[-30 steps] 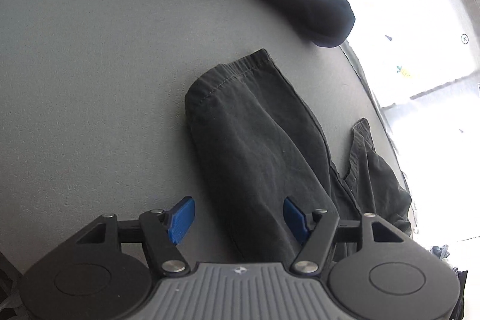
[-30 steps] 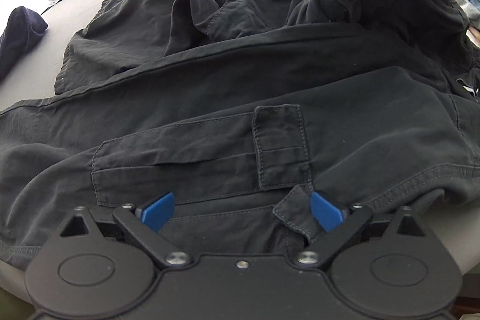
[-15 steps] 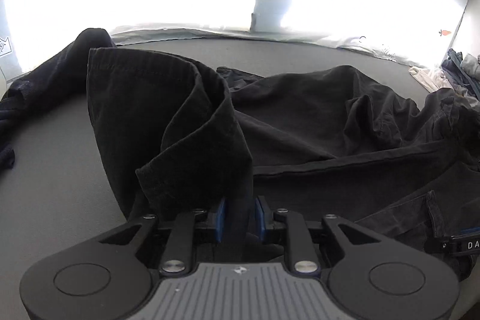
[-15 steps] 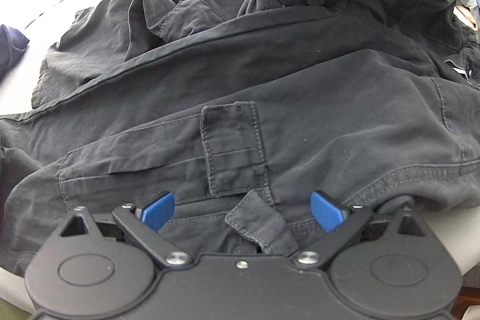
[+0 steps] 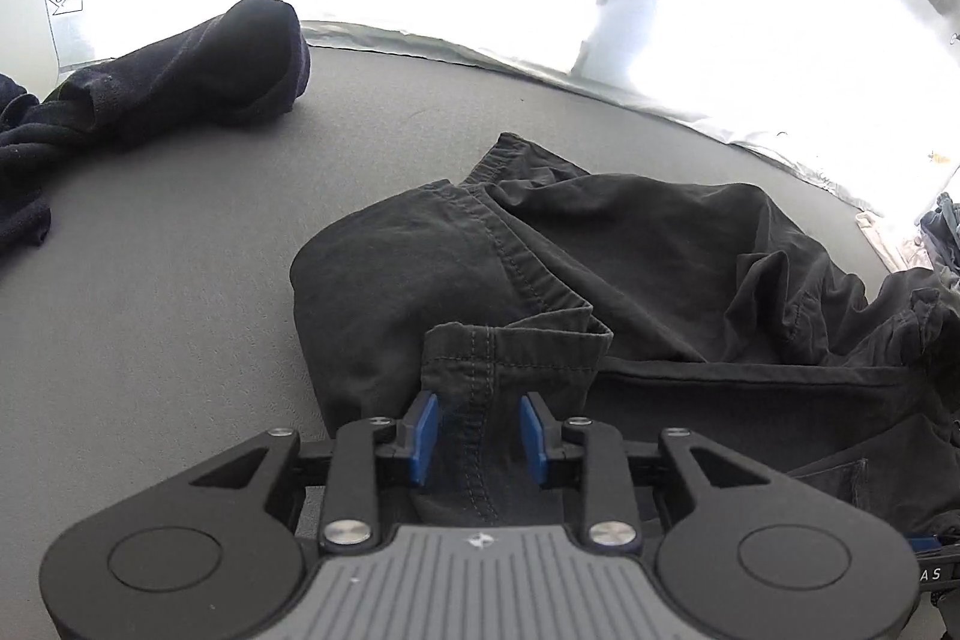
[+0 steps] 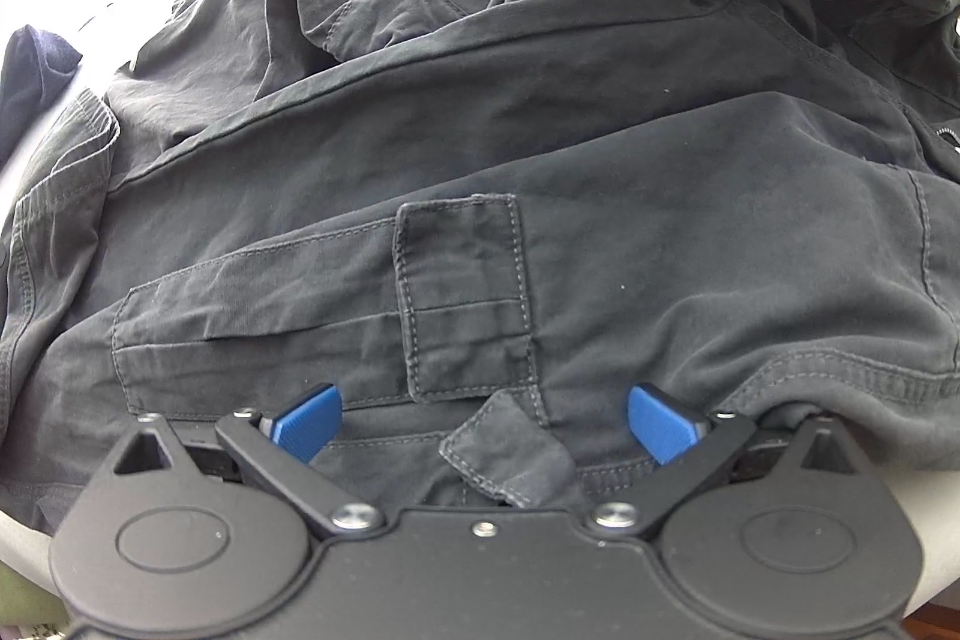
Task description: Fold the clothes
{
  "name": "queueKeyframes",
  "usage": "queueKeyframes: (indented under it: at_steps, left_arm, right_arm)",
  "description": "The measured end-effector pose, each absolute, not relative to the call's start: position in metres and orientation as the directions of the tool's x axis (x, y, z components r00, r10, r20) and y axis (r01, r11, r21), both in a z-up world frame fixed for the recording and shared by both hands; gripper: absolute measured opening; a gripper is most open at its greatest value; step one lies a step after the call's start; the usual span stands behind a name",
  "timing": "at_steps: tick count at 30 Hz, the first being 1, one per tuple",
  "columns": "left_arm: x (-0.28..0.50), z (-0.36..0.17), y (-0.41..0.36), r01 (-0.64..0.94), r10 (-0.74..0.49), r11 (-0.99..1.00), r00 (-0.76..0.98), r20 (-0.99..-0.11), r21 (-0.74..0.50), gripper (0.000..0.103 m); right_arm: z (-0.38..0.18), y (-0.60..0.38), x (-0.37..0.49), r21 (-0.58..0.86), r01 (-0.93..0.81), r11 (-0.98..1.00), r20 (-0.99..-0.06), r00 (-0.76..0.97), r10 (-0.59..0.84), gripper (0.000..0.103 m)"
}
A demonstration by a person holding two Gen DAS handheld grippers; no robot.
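Note:
Dark grey cargo trousers (image 5: 690, 244) lie crumpled on the grey table (image 5: 150, 292). One leg is doubled back, and its stitched cuff (image 5: 516, 346) stands up between the blue pads of my left gripper (image 5: 479, 430). Those jaws are a little apart, and the pads look loose on the cloth. In the right wrist view the trousers (image 6: 540, 130) fill the frame. My right gripper (image 6: 483, 421) is wide open, low over the cargo pocket (image 6: 462, 292). A small loose flap (image 6: 510, 448) lies between its fingers, ungripped.
A dark navy garment (image 5: 198, 64) lies bunched at the table's far left, seen also as navy cloth (image 6: 36, 64). More clothes (image 5: 936, 232) are piled at the right edge. A bright white wall with small carrot prints stands behind the table.
My left gripper closed on the trouser leg's cuff, carried it over onto the trousers, and its jaws have now parted slightly. The right gripper stayed open and edged closer to the pocket.

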State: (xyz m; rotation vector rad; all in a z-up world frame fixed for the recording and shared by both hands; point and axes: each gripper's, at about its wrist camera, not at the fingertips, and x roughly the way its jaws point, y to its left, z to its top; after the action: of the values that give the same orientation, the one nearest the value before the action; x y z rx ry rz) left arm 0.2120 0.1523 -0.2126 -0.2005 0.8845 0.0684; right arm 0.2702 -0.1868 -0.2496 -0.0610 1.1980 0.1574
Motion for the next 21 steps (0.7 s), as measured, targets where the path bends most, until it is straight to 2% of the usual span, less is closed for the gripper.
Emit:
queueKeyframes:
  at_steps: [2, 5, 6, 7, 8, 10, 13, 17, 21]
  left_arm:
    - [0.225, -0.223, 0.151, -0.153, 0.023, 0.984, 0.604, -0.796, -0.087, 0.047]
    - [0.234, -0.228, 0.149, -0.14, 0.011, 0.986, 0.608, -0.794, -0.093, 0.046]
    - [0.233, -0.226, 0.149, -0.126, -0.008, 0.986, 0.625, -0.781, -0.112, 0.039]
    - [0.23, -0.222, 0.149, -0.116, -0.022, 0.985, 0.64, -0.768, -0.125, 0.011]
    - [0.228, -0.219, 0.15, -0.115, -0.024, 0.985, 0.65, -0.76, -0.13, 0.008]
    - [0.216, -0.207, 0.157, -0.139, 0.003, 0.982, 0.687, -0.726, -0.128, 0.007]
    - [0.186, -0.181, 0.184, -0.26, 0.123, 0.959, 0.732, -0.67, -0.109, 0.005]
    - [0.119, -0.149, 0.246, -0.518, 0.333, 0.843, 0.712, -0.618, -0.143, 0.005]
    - [0.055, -0.168, 0.295, -0.672, 0.364, 0.701, 0.624, -0.692, -0.237, 0.007]
  right_arm:
    - [-0.251, -0.186, 0.271, 0.025, -0.173, 0.985, -0.93, 0.357, 0.087, 0.103]
    - [-0.252, -0.187, 0.271, 0.025, -0.183, 0.983, -0.927, 0.363, 0.091, 0.103]
    - [-0.252, -0.188, 0.271, 0.026, -0.182, 0.983, -0.927, 0.365, 0.092, 0.103]
    - [-0.252, -0.188, 0.27, 0.025, -0.181, 0.983, -0.926, 0.366, 0.091, 0.103]
    - [-0.253, -0.189, 0.27, 0.024, -0.181, 0.983, -0.925, 0.368, 0.09, 0.103]
    - [-0.252, -0.189, 0.269, 0.023, -0.176, 0.984, -0.924, 0.372, 0.088, 0.103]
    - [-0.252, -0.19, 0.267, 0.023, -0.164, 0.986, -0.923, 0.376, 0.084, 0.103]
    - [-0.252, -0.189, 0.265, 0.024, -0.16, 0.987, -0.917, 0.391, 0.085, 0.103]
    - [-0.252, -0.191, 0.26, 0.026, -0.154, 0.988, -0.908, 0.41, 0.088, 0.103]
